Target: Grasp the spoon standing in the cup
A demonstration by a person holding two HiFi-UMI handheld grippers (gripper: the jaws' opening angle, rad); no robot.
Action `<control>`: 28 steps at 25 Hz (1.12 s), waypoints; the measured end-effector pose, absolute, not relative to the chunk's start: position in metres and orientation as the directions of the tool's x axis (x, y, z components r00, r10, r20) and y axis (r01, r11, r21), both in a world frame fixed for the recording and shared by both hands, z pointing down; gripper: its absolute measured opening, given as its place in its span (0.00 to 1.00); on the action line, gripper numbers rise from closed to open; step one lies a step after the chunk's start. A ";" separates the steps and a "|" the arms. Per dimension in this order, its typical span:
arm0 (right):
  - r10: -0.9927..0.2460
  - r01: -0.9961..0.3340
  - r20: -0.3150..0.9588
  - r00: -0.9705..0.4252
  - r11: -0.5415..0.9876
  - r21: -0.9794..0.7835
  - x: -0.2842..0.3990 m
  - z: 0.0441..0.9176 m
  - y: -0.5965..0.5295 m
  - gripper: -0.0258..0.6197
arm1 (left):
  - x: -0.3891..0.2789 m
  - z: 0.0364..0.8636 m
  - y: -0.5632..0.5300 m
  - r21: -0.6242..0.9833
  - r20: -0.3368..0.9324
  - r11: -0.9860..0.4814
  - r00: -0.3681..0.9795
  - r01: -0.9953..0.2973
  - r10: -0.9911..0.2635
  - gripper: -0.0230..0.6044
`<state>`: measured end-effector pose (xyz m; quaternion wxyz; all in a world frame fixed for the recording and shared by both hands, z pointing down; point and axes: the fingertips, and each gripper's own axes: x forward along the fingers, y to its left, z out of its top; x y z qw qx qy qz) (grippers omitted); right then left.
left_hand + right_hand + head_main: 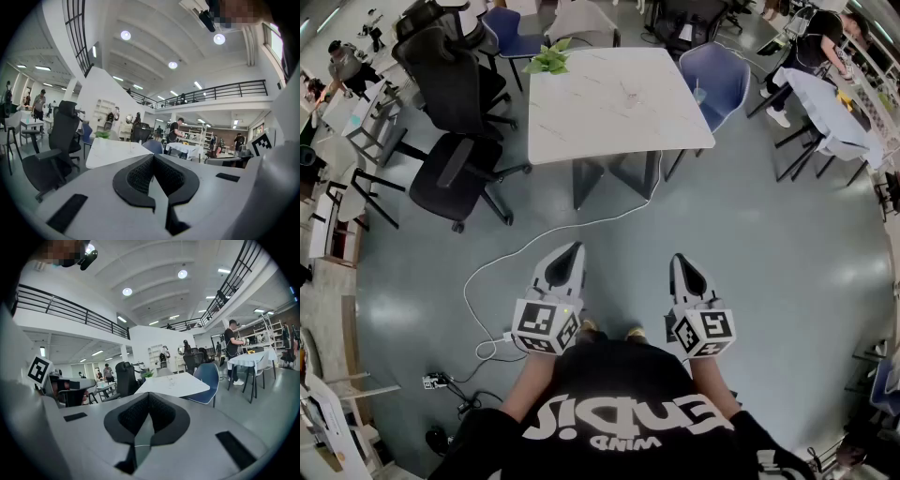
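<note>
Left gripper (pixel 573 249) and right gripper (pixel 679 260) are both closed on nothing, with open floor (pixel 750 234) ahead to the bench's (pixel 619 112) near edge; black chairs (pixel 455 122) crowd its left side.

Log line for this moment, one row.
phase: pre-approach | left gripper: shut, empty | right gripper: shut, empty | white table: ahead, apart from both | spoon: too small to tell

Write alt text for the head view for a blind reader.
A person holds the left gripper and right gripper, fingers closed and empty, over grey floor, pointing toward a white table. A small plant sits at its far edge; black office chairs stand left, a blue chair right.
</note>
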<state>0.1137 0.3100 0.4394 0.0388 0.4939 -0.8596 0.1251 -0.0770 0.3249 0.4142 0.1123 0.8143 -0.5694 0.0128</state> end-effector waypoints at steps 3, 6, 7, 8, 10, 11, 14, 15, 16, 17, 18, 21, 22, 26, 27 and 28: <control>-0.840 -0.859 0.189 -0.508 0.480 -0.175 0.109 0.440 0.308 0.05 | -0.081 0.412 0.322 0.166 0.143 -0.329 0.352 -0.930 -0.925 0.06; -0.840 -0.859 0.185 -0.510 0.485 -0.167 0.104 0.440 0.305 0.05 | -0.085 0.410 0.318 0.158 0.134 -0.339 0.360 -0.927 -0.923 0.06; -0.841 -0.858 0.181 -0.510 0.485 -0.166 0.102 0.438 0.304 0.05 | -0.086 0.409 0.316 0.155 0.132 -0.343 0.364 -0.926 -0.922 0.06; -0.842 -0.859 0.176 -0.510 0.485 -0.167 0.101 0.436 0.304 0.05 | -0.088 0.408 0.315 0.154 0.131 -0.348 0.368 -0.925 -0.921 0.06; -0.848 -0.863 0.170 -0.501 0.475 -0.174 0.098 0.433 0.303 0.05 | -0.092 0.406 0.312 0.152 0.129 -0.357 0.376 -0.922 -0.917 0.06; -0.852 -0.866 0.170 -0.494 0.468 -0.175 0.097 0.433 0.302 0.05 | -0.095 0.405 0.311 0.151 0.129 -0.362 0.381 -0.920 -0.915 0.06; -0.862 -0.876 0.170 -0.477 0.450 -0.172 0.091 0.432 0.301 0.05 | -0.106 0.406 0.308 0.147 0.131 -0.377 0.396 -0.915 -0.909 0.06; -0.866 -0.879 0.168 -0.472 0.446 -0.170 0.089 0.432 0.301 0.05 | -0.109 0.407 0.308 0.145 0.131 -0.382 0.401 -0.913 -0.907 0.06; -0.869 -0.881 0.165 -0.467 0.441 -0.169 0.087 0.433 0.302 0.05 | -0.112 0.408 0.307 0.143 0.131 -0.388 0.406 -0.910 -0.904 0.06; -0.872 -0.884 0.163 -0.462 0.436 -0.168 0.086 0.435 0.302 0.05 | -0.115 0.411 0.307 0.141 0.133 -0.395 0.413 -0.908 -0.901 0.06; -0.875 -0.887 0.161 -0.456 0.431 -0.167 0.084 0.437 0.303 0.05 | -0.117 0.413 0.306 0.138 0.135 -0.403 0.420 -0.905 -0.897 0.06; -0.885 -0.897 0.168 -0.435 0.408 -0.172 0.079 0.444 0.307 0.05 | -0.123 0.420 0.303 0.136 0.143 -0.422 0.439 -0.896 -0.887 0.06; -0.887 -0.899 0.173 -0.429 0.401 -0.174 0.077 0.446 0.308 0.05 | -0.125 0.421 0.302 0.139 0.146 -0.426 0.444 -0.894 -0.884 0.06; -0.892 -0.907 0.184 -0.413 0.384 -0.173 0.067 0.453 0.309 0.05 | -0.131 0.426 0.297 0.144 0.151 -0.446 0.465 -0.883 -0.872 0.06; -0.893 -0.908 0.184 -0.410 0.382 -0.171 0.066 0.453 0.306 0.05 | -0.131 0.427 0.294 0.144 0.151 -0.451 0.470 -0.881 -0.870 0.06; -0.895 -0.910 0.183 -0.407 0.380 -0.169 0.065 0.453 0.303 0.05 | -0.131 0.427 0.291 0.144 0.150 -0.456 0.474 -0.878 -0.867 0.06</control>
